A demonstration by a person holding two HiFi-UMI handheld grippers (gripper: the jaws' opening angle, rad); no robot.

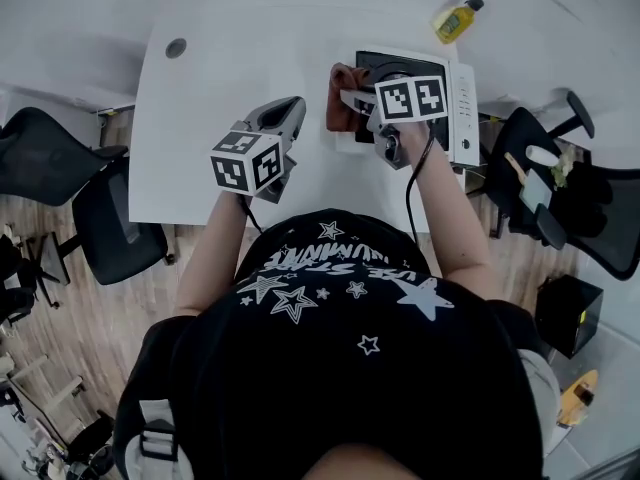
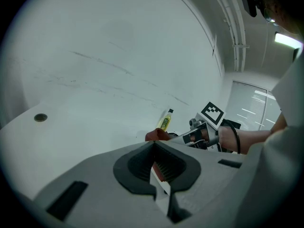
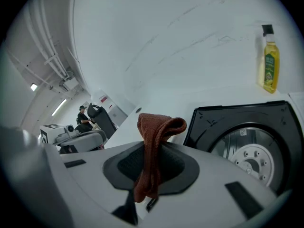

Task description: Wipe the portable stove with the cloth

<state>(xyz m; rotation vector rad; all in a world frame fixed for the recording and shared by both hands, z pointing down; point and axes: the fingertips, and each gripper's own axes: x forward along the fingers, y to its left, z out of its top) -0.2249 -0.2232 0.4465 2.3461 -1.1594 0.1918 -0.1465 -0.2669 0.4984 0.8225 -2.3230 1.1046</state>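
The portable stove (image 1: pixel 461 103), white with a black top and a round burner, sits at the right of the white table (image 1: pixel 230 58). My right gripper (image 1: pixel 352 99) is shut on a brown cloth (image 1: pixel 336 110) just off the stove's left edge. In the right gripper view the cloth (image 3: pixel 159 125) stands folded between the jaws of the right gripper (image 3: pixel 152 148), with the stove (image 3: pixel 247 144) to its right. My left gripper (image 1: pixel 293 105) hovers over the table left of the cloth. In the left gripper view the left gripper (image 2: pixel 153 145) has its tips together and holds nothing.
A yellow bottle (image 1: pixel 455 18) stands behind the stove at the table's far right. A round cable hole (image 1: pixel 176 48) is at the far left. Black office chairs (image 1: pixel 100 218) stand left of the table, and another chair (image 1: pixel 560 183) with items on it stands right.
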